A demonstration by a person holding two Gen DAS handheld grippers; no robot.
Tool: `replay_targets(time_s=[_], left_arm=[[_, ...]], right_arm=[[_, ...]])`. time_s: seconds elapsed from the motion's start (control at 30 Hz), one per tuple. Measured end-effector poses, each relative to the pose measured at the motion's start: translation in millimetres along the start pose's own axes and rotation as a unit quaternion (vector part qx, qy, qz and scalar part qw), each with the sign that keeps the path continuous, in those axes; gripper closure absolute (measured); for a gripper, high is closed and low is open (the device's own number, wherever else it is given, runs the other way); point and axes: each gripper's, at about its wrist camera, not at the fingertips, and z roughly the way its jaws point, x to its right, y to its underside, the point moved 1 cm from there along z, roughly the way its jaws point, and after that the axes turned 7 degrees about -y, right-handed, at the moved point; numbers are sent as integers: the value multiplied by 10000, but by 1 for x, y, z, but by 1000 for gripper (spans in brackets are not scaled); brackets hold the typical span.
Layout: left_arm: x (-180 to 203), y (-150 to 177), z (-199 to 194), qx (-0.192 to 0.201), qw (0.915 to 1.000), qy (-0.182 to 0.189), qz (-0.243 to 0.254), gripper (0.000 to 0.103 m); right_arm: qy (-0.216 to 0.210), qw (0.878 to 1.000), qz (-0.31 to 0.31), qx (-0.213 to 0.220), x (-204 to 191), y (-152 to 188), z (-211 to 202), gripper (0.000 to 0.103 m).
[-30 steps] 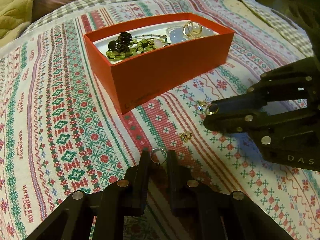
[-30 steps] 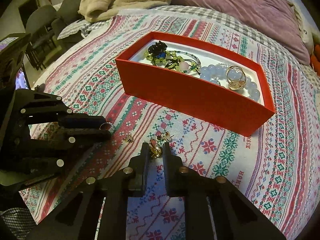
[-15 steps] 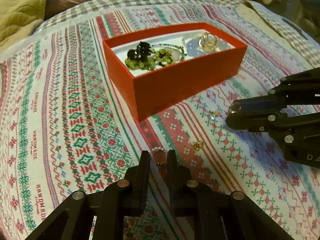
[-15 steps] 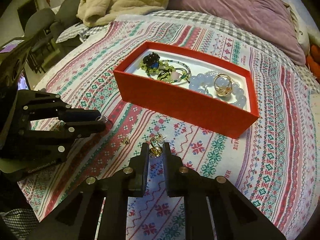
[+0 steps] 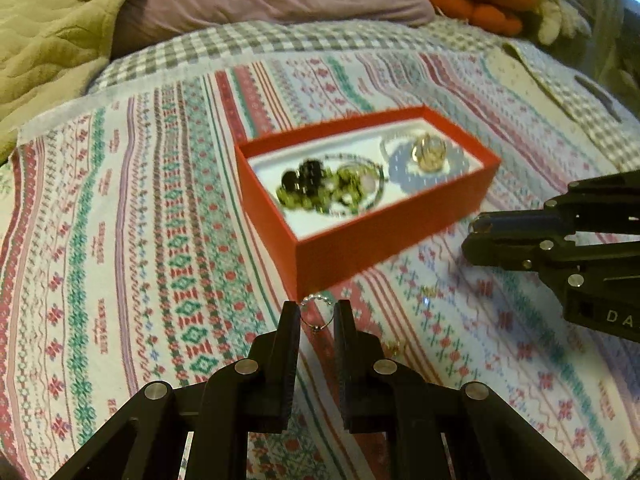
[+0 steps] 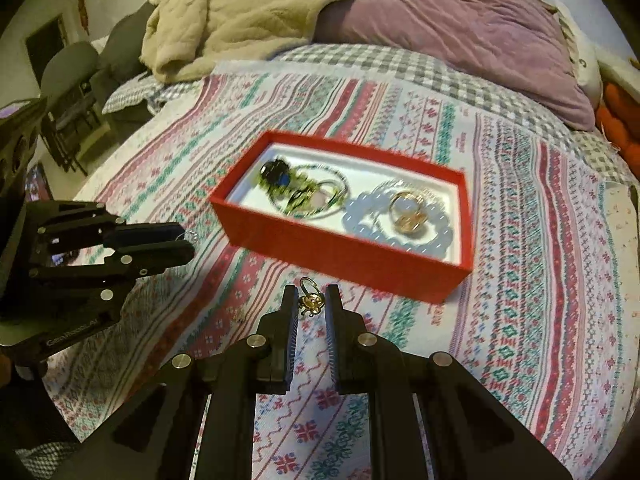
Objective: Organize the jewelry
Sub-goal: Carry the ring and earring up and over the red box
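Silver ring (image 5: 317,313): pinched in my left gripper (image 5: 317,312), clear of the bed. Gold earring (image 6: 310,300): pinched in my right gripper (image 6: 308,298), likewise aloft. Red box (image 5: 384,240): just ahead of both, open, already holding beads (image 6: 400,236), a green bracelet (image 5: 320,196) and a gold ring (image 6: 408,212). Two small pieces (image 5: 426,292) remain on the bedspread (image 5: 120,240). Handling note: carry each piece over the white lining before letting go; keep grip firm, wrists level, avoid the rim.
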Motion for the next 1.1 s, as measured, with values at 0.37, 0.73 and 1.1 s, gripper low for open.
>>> replay_targets(time_s=[0.37, 0.73, 1.1], left_arm=[[4, -27, -6, 297, 9995, 32, -134, 92], [17, -52, 21, 117, 9994, 274, -191, 91], [17, -56, 34, -69, 9990, 311, -302, 88]], right_arm=[[25, 9994, 192, 292, 14, -24, -16, 89], [-27, 9983, 441, 383, 35, -49, -10, 89], [-15, 9982, 532, 278, 48, -60, 10, 89]])
